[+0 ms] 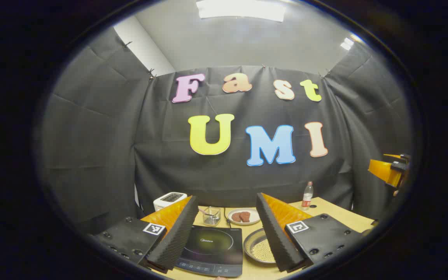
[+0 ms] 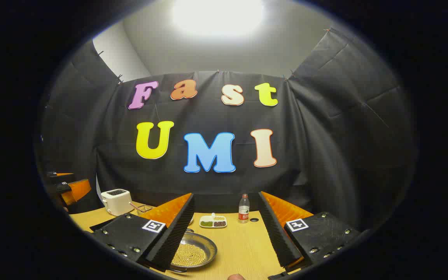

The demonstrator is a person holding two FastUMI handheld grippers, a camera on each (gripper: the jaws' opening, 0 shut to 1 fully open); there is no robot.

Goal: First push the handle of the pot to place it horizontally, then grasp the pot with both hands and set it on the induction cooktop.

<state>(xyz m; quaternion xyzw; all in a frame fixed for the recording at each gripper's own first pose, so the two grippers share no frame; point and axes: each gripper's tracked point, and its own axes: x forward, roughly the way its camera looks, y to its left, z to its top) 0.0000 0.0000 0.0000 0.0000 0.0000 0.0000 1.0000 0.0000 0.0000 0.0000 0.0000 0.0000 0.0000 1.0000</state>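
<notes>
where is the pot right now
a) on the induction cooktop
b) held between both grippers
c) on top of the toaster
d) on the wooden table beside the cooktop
d: in the left gripper view the pot sits on the table just beside the induction cooktop, whose glass top is bare, and both the left gripper and right gripper are open with nothing between their fingers.
</notes>
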